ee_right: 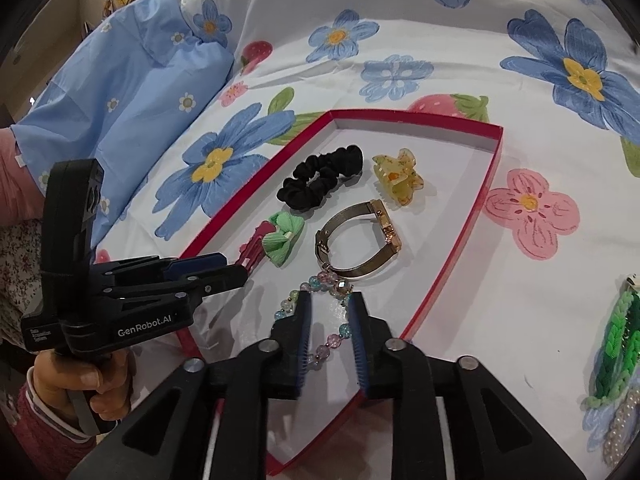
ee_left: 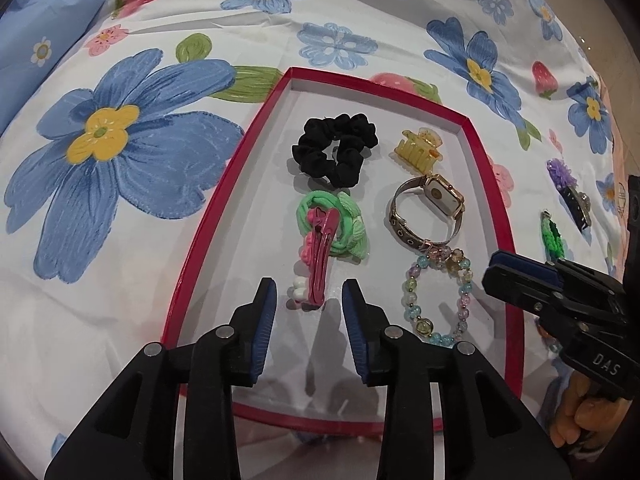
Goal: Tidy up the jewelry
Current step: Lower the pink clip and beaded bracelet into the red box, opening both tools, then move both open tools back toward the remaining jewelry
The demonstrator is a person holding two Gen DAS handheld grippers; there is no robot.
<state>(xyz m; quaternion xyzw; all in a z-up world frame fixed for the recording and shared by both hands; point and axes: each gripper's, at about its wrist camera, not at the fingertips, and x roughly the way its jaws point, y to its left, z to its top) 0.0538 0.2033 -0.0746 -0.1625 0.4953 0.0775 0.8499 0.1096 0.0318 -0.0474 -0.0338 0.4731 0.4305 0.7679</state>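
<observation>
In the left wrist view, a shallow red-rimmed box [ee_left: 224, 184] with a white floor lies on a bedsheet [ee_left: 120, 240] printed with blue flowers and strawberries. Inside it, at the far end, sit a black scrunchie [ee_left: 336, 148] and, to its right, a translucent yellow claw clip [ee_left: 418, 148]. Nearer lie a green hair tie [ee_left: 340, 228] with a pink snap clip [ee_left: 322, 256] resting across it, and a gold watch [ee_left: 430, 212] with a mesh band. A pastel beaded bracelet [ee_left: 440, 296] lies below the watch, touching its band. The left gripper [ee_left: 309, 312] hovers over the near end of the pink snap clip; its fingers [ee_left: 266, 320] stand apart, with the clip's end between them but not pressed. The right gripper [ee_left: 504, 276] enters from the right edge above the box rim. Outside the box, a green braided band [ee_left: 552, 240] and a purple hair ornament [ee_left: 562, 172] lie on the sheet.

In the right wrist view, the right gripper [ee_right: 329, 320] sits over the beaded bracelet [ee_right: 332, 340], its fingers [ee_right: 302, 332] parted to either side of a run of beads without clamping them. The left gripper [ee_right: 228, 270] reaches in from the left, held by a hand [ee_right: 80, 388], its tips at the pink snap clip [ee_right: 254, 250]. A pearl strand [ee_right: 618, 424] lies beside the green braided band [ee_right: 612, 352] at the right edge.
</observation>
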